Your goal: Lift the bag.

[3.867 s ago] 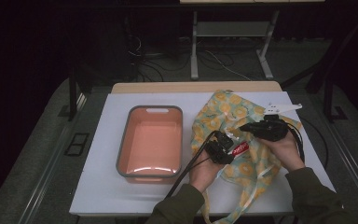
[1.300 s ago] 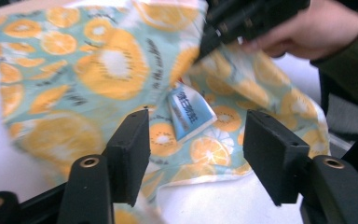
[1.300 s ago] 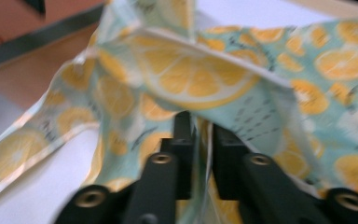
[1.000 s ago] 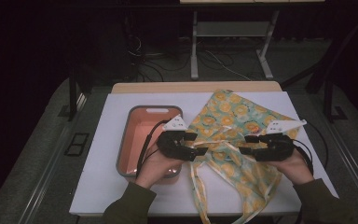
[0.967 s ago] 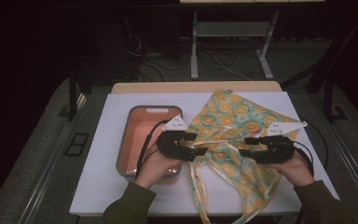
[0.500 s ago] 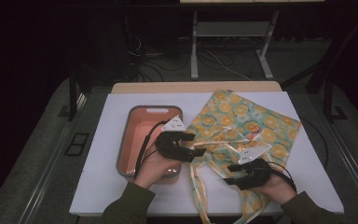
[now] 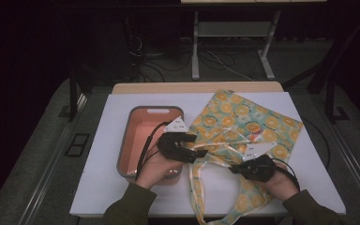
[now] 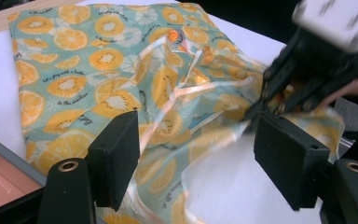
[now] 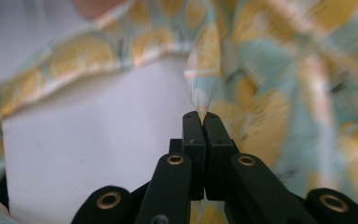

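On the white table (image 7: 98, 187), beside the pink tray (image 7: 126, 154), lies the orange-print bag (image 7: 243, 117). Right gripper (image 9: 203, 122) pinches its thin edge; left gripper (image 8: 196, 144) gapes, empty. That thin fabric could slip free if tugged.

Your right gripper (image 9: 203, 116) has its two black jaws pressed together on a thin edge of the orange-print fabric bag (image 9: 279, 84). The pinched fold rises straight from the jaw tips. Beneath and to the left lies the white table surface (image 9: 88, 140).
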A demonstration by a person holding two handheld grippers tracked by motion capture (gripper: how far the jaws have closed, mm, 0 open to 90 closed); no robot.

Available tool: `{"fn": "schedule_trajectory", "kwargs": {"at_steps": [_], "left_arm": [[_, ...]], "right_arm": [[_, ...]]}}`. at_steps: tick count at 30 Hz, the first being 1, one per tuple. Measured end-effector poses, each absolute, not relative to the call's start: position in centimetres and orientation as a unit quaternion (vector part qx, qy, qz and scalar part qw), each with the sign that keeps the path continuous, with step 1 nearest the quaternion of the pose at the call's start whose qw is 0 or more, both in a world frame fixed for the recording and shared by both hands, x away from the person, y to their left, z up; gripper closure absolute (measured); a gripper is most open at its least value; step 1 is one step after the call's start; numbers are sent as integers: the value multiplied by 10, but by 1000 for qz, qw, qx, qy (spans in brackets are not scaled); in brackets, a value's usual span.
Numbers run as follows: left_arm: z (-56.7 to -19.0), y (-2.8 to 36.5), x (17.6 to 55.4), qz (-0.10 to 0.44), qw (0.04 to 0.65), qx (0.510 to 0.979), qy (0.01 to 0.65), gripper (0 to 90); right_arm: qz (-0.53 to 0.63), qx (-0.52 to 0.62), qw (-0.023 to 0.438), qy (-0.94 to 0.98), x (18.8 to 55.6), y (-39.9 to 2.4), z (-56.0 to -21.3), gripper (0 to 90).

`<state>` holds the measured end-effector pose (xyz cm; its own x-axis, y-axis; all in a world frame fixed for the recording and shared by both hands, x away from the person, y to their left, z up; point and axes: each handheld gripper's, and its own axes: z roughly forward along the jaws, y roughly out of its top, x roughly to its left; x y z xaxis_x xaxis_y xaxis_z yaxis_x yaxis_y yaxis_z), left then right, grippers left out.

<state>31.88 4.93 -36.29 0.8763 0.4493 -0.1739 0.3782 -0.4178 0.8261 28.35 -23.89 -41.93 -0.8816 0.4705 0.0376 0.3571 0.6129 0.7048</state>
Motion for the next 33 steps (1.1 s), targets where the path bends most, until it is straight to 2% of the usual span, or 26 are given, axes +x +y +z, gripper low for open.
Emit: {"fn": "schedule_trajectory", "kwargs": {"at_steps": [13,24,26,30,33], "left_arm": [[-365,36,319,38,469,853,225,285],[-366,1,339,57,430,875,214,316],[-370,-2,345,57,415,881,222,372],[-375,-1,354,55,405,881,238,575],[-373,1,354,58,409,881,233,820]], "right_arm": [[450,217,122,858,301,-246,-365,894],[471,213,126,847,301,-252,-351,894],[473,214,126,846,302,-254,-351,894],[477,218,123,843,305,-257,-351,894],[478,220,122,842,306,-257,-352,893]]}}
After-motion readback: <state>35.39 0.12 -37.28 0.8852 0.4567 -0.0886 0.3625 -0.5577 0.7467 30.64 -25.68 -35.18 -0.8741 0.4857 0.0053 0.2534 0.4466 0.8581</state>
